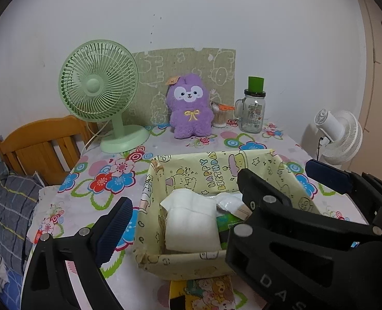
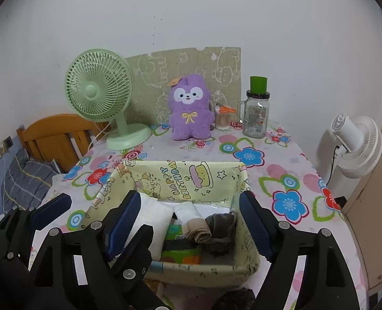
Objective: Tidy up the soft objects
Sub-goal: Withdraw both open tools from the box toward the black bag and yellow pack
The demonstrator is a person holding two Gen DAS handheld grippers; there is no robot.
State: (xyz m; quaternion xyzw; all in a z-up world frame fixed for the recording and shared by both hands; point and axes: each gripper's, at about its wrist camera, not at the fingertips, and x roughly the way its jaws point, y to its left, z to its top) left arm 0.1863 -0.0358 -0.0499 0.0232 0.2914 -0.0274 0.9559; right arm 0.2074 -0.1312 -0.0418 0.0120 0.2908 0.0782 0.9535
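A pale yellow fabric basket (image 1: 211,156) (image 2: 185,164) printed "Happy Birthday" stands on the flowered tablecloth. In it lie a folded white cloth (image 1: 191,222) (image 2: 157,217), a green packet (image 2: 180,253), a beige roll (image 2: 198,230) and rolled grey socks (image 2: 220,222). My left gripper (image 1: 218,183) is open over the basket's near side, its fingers spread wide with nothing gripped. My right gripper (image 2: 191,196) is also open above the basket's contents, its pads touching none of them. One black finger of the right gripper (image 1: 268,206) crosses the left wrist view. A purple plush (image 1: 189,106) (image 2: 189,108) sits upright at the back.
A green desk fan (image 1: 97,87) stands back left. A glass mug jar with a green cap (image 1: 253,113) and a cotton-swab pot (image 1: 219,117) stand beside the plush. A white fan (image 2: 356,139) is off the table's right edge, a wooden headboard (image 1: 40,147) to the left.
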